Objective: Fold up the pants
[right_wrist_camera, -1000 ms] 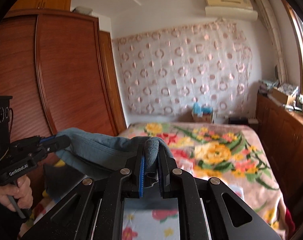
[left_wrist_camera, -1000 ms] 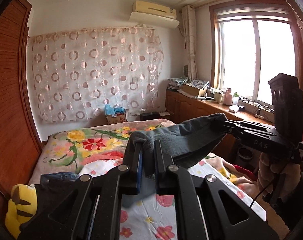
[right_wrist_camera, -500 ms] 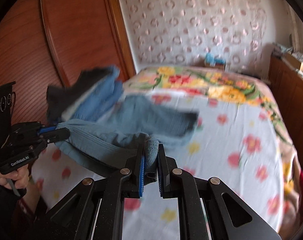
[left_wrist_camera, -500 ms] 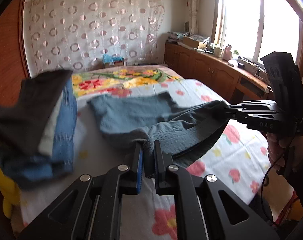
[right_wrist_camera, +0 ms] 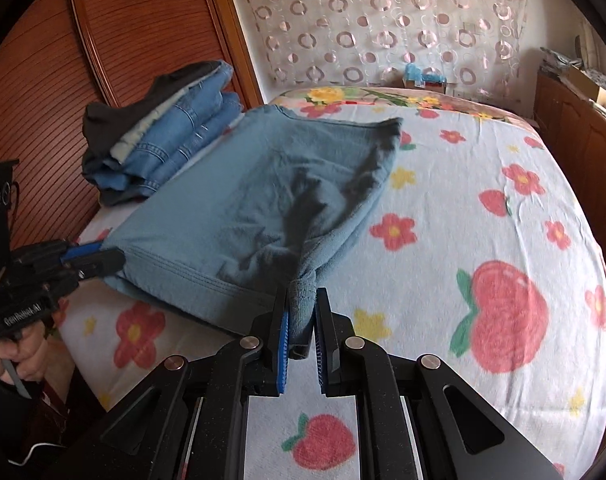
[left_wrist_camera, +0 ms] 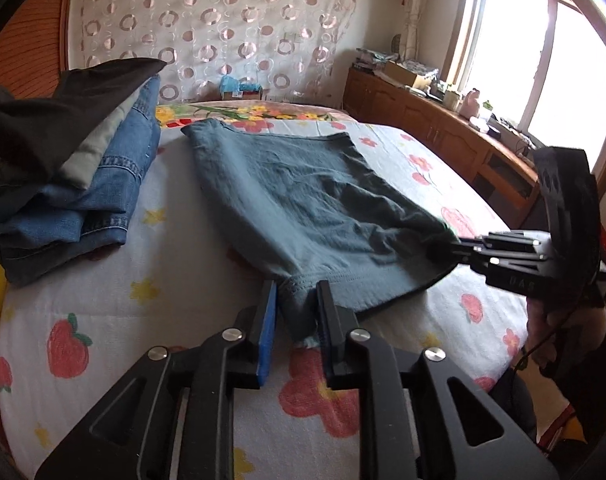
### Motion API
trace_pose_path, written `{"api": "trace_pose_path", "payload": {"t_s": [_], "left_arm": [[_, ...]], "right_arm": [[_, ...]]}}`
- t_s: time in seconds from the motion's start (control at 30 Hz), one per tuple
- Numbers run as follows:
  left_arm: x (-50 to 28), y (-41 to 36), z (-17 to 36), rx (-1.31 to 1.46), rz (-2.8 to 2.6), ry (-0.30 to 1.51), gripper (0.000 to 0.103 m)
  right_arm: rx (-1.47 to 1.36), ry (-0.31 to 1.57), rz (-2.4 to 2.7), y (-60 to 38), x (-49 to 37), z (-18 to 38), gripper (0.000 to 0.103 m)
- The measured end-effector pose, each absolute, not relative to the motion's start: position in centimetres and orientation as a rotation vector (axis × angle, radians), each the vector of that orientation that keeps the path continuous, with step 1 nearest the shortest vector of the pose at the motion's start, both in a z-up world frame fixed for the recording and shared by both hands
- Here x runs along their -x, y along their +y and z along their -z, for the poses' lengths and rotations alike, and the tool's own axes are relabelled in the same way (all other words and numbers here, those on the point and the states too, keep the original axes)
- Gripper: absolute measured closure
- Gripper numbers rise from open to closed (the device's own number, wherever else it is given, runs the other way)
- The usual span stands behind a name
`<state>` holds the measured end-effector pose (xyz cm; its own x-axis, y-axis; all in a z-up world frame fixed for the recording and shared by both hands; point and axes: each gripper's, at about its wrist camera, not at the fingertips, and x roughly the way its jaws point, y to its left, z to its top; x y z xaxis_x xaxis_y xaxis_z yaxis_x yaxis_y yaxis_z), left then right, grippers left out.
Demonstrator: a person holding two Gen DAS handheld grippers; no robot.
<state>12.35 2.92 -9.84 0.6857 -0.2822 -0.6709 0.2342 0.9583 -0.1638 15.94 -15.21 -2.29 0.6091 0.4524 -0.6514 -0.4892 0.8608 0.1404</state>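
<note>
Left wrist view first: left hand-held gripper (left_wrist_camera: 297, 308) at bottom centre, jaws narrow, with the hem corner of the teal pants (left_wrist_camera: 303, 196) between them. Whether the pads still bite or have just parted, hard to tell. Pants spread over the middle of the frame, lying on the bed (left_wrist_camera: 463, 200) with its flowered sheet. Right hand-held gripper (left_wrist_camera: 449, 246) at the right edge, clamped on the other corner of the same hem. Stack of folded clothes (left_wrist_camera: 75, 168) at upper left, touching or nearly touching the pants' far edge.

Right wrist view next: right hand-held gripper (right_wrist_camera: 302, 300) at bottom centre, closed tight on a bunched wad of pants (right_wrist_camera: 243, 188). Left hand-held gripper (right_wrist_camera: 99, 258) at the left edge, pinching the near corner. Folded clothes (right_wrist_camera: 163, 136) at upper left, against the wardrobe (right_wrist_camera: 103, 40).

Likely trouble: uneven tension between the two corners, dragging the laid-out fabric askew; the dark ridge of slack in the middle getting trapped as a crease in the next fold; a wide sweep knocking the stack.

Only in the left view: the window (left_wrist_camera: 543, 52) and the cabinets (left_wrist_camera: 443, 120) beneath it. Only in the right view: the wardrobe, and the ridge of slack seen clearly.
</note>
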Motion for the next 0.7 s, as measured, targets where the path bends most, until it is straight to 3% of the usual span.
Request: {"api": "trace_pose_path", "payload": {"t_s": [0.1, 0.7], "left_arm": [[-12.6, 3.1, 9.7, 0.078, 0.282, 0.748, 0.064], [-13.5, 2.7, 13.8, 0.06, 0.219, 0.824, 0.063]], "right_arm": [[0.048, 0.741, -0.538, -15.0, -15.9, 2.5, 0.092], [-0.025, 0.688, -0.537, -16.9, -13.9, 6.4, 0.09]]}}
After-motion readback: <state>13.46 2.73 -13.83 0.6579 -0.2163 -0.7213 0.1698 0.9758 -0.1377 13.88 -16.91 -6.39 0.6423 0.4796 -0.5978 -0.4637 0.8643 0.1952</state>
